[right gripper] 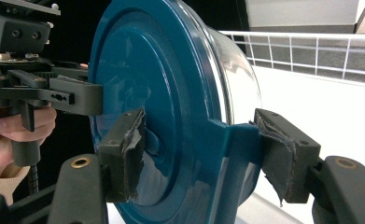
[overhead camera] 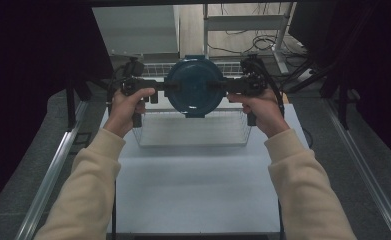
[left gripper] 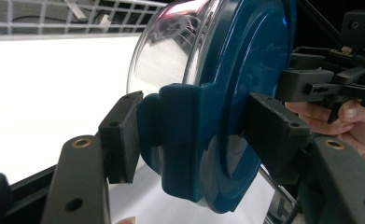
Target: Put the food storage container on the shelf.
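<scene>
Hovering above the wire basket (overhead camera: pixel 193 131) in the high view, a blue-lidded container (overhead camera: pixel 193 86) is being held between the left gripper (overhead camera: pixel 160 88) and right gripper (overhead camera: pixel 222 86). In the left gripper view, the jaws are clamping its lid tab (left gripper: pixel 182 140). In the right gripper view, the jaws are gripping the opposite tab (right gripper: pixel 234 149), basket behind.

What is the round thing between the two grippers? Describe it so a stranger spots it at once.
Start at the white table, then its far end, where a wire basket stands. Above the basket, the left gripper and right gripper clamp a round container from opposite sides: clear bowl, dark teal lid with side tabs, the one coloured item there.
</scene>
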Available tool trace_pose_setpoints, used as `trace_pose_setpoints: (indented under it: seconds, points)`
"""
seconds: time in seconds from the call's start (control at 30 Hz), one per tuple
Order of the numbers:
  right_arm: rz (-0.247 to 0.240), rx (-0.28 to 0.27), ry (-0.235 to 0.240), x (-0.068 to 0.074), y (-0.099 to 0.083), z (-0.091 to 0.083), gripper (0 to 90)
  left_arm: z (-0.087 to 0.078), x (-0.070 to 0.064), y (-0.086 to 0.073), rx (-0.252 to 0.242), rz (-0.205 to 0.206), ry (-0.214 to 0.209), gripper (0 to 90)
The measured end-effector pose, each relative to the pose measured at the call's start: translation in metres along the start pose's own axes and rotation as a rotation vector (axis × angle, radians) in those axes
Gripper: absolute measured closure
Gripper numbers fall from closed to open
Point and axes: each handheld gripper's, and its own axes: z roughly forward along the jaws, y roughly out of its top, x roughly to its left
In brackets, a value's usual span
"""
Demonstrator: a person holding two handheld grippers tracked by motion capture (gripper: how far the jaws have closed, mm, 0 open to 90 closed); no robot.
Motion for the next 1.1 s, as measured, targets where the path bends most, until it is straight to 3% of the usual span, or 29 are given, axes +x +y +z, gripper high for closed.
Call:
trace_pose_setpoints:
  seconds: [0.17, 0.37, 0.53, 0.67, 0.7, 0.8, 0.97, 1.1]
  points:
    - [0.008, 0.043, 0.016, -0.015, 0.015, 0.02, 36.0, 0.005, 0.02, 0.006, 0.007, -0.03, 0.011, 39.0]
    - [0.047, 0.09, 0.042, -0.032, 0.016, 0.042, 35.8, 0.013, 0.037, 0.005, 0.023, -0.089, 0.035, 38.9]
    - [0.106, 0.072, 0.038, -0.041, 0.017, 0.05, 35.6, 0.019, 0.05, 0.009, 0.007, -0.144, 0.014, 38.5]
    - [0.194, 0.078, 0.032, -0.049, 0.02, 0.056, 34.9, 0.026, 0.06, 0.008, 0.007, -0.221, -0.01, 36.4]
    - [0.24, 0.082, 0.026, -0.051, 0.02, 0.059, 34.7, 0.028, 0.061, 0.007, 0.007, -0.232, -0.012, 34.6]
    - [0.309, 0.099, 0.022, -0.057, 0.021, 0.063, 34.7, 0.032, 0.067, 0.006, 0.012, -0.27, -0.028, 32.9]
    - [0.392, 0.082, 0.018, -0.065, 0.018, 0.069, 34.6, 0.036, 0.074, 0.006, 0.002, -0.305, -0.037, 32.0]
    - [0.432, 0.075, 0.022, -0.071, 0.015, 0.072, 34.0, 0.037, 0.072, 0.006, -0.01, -0.299, -0.02, 31.7]
